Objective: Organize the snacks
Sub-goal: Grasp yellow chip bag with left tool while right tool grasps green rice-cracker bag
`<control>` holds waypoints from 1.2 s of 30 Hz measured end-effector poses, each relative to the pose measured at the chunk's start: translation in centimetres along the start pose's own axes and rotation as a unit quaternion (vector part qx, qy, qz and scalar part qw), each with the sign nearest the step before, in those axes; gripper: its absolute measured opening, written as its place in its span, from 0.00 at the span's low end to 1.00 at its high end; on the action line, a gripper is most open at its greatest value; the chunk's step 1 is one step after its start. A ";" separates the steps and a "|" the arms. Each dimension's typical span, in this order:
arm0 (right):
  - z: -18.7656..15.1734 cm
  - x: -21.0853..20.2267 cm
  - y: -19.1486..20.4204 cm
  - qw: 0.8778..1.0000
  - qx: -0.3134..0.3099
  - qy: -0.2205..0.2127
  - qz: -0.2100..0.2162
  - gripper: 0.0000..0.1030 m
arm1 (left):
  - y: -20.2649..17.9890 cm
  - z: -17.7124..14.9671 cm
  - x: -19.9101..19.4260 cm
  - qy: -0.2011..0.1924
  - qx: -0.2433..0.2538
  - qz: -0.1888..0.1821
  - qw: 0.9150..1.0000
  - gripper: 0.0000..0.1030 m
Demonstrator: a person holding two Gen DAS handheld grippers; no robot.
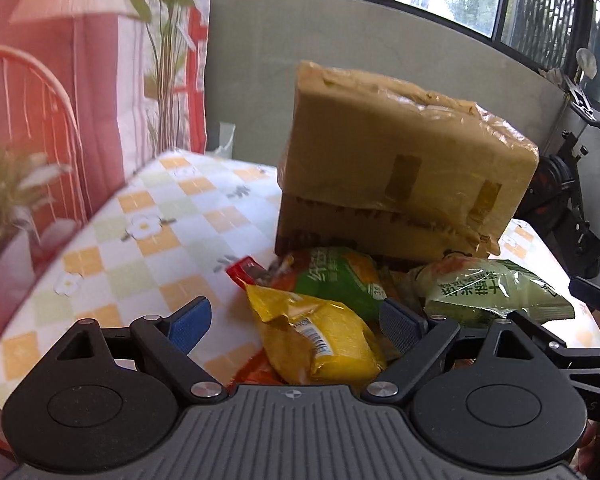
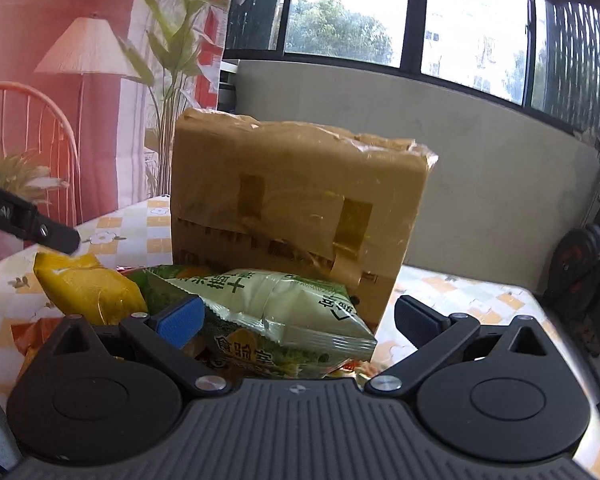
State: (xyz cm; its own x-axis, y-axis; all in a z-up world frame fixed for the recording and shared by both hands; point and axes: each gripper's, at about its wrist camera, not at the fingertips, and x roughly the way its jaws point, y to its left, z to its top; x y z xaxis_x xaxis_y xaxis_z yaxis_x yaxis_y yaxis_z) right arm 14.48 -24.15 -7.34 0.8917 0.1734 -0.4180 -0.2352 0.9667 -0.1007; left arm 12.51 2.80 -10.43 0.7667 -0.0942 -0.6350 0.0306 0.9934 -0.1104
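Snack packets (image 1: 332, 332) with Chinese print, yellow one (image 1: 324, 344) barcoded

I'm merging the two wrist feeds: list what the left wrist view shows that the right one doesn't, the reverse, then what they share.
Only the left wrist view: a red packet at the pile's edge, and the left gripper, open over the yellow packet.
Only the right wrist view: the right gripper, open around the pale green packet.
Both: the taped cardboard box, yellow and pale green packets, the checked tablecloth.
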 end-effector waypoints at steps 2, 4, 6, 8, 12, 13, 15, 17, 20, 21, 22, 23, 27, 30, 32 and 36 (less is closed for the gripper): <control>-0.1 0.4 -0.3 1.000 0.006 0.002 0.003 1.00 | 0.1 -0.2 0.9 0.008 -0.006 -0.002 1.000 0.90; -0.5 0.7 -0.6 1.000 0.008 0.006 0.005 1.00 | 0.2 -0.4 1.9 0.023 -0.016 -0.006 1.000 0.89; -0.6 1.0 -0.6 1.000 0.010 0.011 0.007 1.00 | 0.5 -0.6 2.8 0.040 -0.029 -0.014 0.999 0.89; -0.8 0.9 -0.9 1.000 0.012 0.015 0.009 1.00 | 0.7 -0.9 3.5 0.052 -0.039 -0.019 0.998 0.88; -1.0 1.6 -0.9 1.000 0.013 0.020 0.012 1.00 | 0.3 -1.1 4.5 0.061 -0.032 -0.022 0.997 0.79; -1.0 1.8 -0.8 1.000 0.010 0.021 0.013 1.00 | 0.1 -1.1 4.7 0.064 -0.027 -0.025 0.997 0.72; -1.1 2.0 -0.6 1.000 -0.003 0.024 0.014 1.00 | -0.2 -1.2 4.7 0.067 -0.016 -0.032 0.997 0.63; -1.0 2.0 -0.3 0.999 -0.017 0.021 0.016 1.00 | -0.6 -1.1 4.5 0.060 0.001 -0.027 0.998 0.59; -0.7 1.9 0.4 0.998 -0.057 0.009 0.012 1.00 | -1.0 -1.1 4.1 0.049 0.020 -0.017 0.998 0.57; -0.6 1.9 0.7 0.997 -0.078 0.006 0.007 1.00 | -1.1 -1.1 4.0 0.045 0.025 -0.014 0.999 0.56; -0.6 2.0 1.0 0.995 -0.099 0.003 0.005 1.00 | -1.1 -1.1 3.8 0.042 0.028 -0.012 0.999 0.56; -0.5 2.0 1.2 0.993 -0.117 -0.001 0.006 1.00 | -1.1 -1.0 3.6 0.038 0.030 -0.011 0.999 0.56; -0.4 2.1 2.4 0.982 -0.186 -0.003 0.024 1.00 | -1.3 -0.7 2.6 0.017 0.038 -0.006 0.999 0.55; -0.7 2.8 3.5 0.972 -0.234 0.013 0.032 1.00 | -1.4 -0.5 2.1 0.003 0.044 -0.003 0.999 0.54; -1.0 3.7 3.9 0.965 -0.257 0.026 0.034 0.98 | -1.6 -0.4 1.8 -0.004 0.047 -0.003 0.999 0.54; -1.3 5.6 4.2 0.960 -0.271 0.057 0.036 0.89 | -1.7 -0.3 1.3 -0.013 0.049 -0.004 0.999 0.54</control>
State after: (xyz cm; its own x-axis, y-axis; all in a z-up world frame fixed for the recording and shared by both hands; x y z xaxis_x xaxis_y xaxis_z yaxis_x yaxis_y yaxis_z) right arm 17.97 -19.39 -11.27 0.8254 0.1843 -0.5337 -0.4883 0.7076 -0.5108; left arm 13.22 0.99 -11.30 0.7820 -0.1015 -0.6150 0.0980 0.9944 -0.0396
